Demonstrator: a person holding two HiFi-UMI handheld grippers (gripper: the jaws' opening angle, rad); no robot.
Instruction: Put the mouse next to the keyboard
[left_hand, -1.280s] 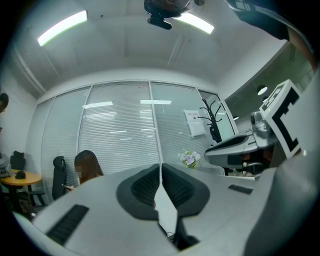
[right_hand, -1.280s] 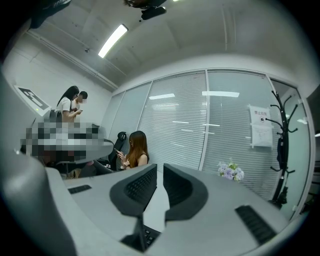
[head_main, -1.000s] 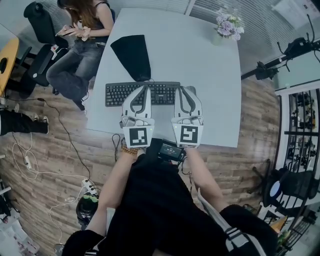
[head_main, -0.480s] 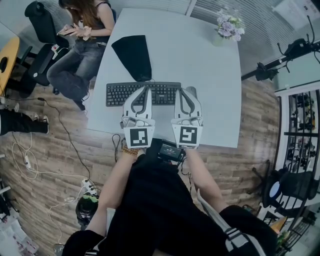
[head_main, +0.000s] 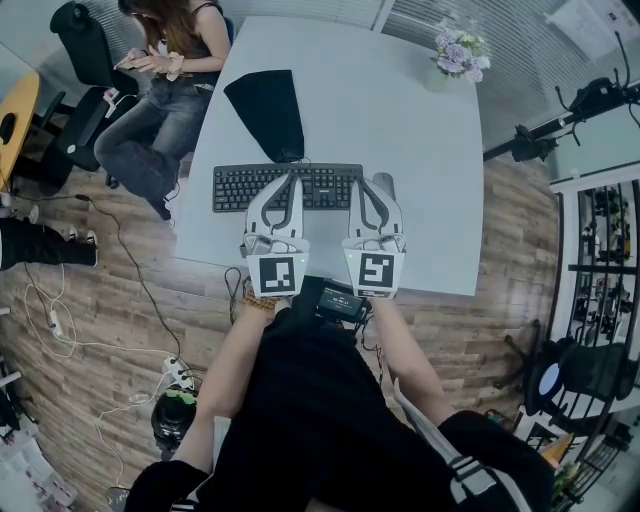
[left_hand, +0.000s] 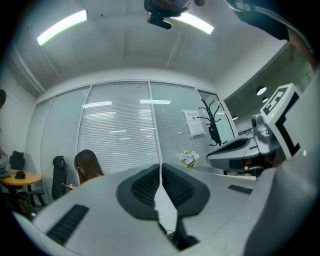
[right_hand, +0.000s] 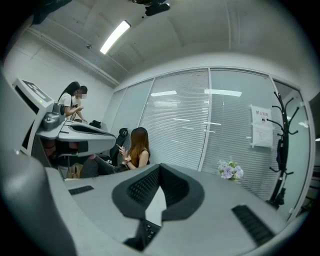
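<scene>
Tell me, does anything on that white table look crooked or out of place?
Only the black mat: it lies slanted beyond the keyboard, not square with the table edge. The flowers stand upright; nothing looks spilled or broken.

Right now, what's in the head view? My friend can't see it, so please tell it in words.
A person holds two shut grippers, left gripper and right gripper, side by side over a black keyboard on a white table. Beyond lie a flat black mat and flowers.
</scene>
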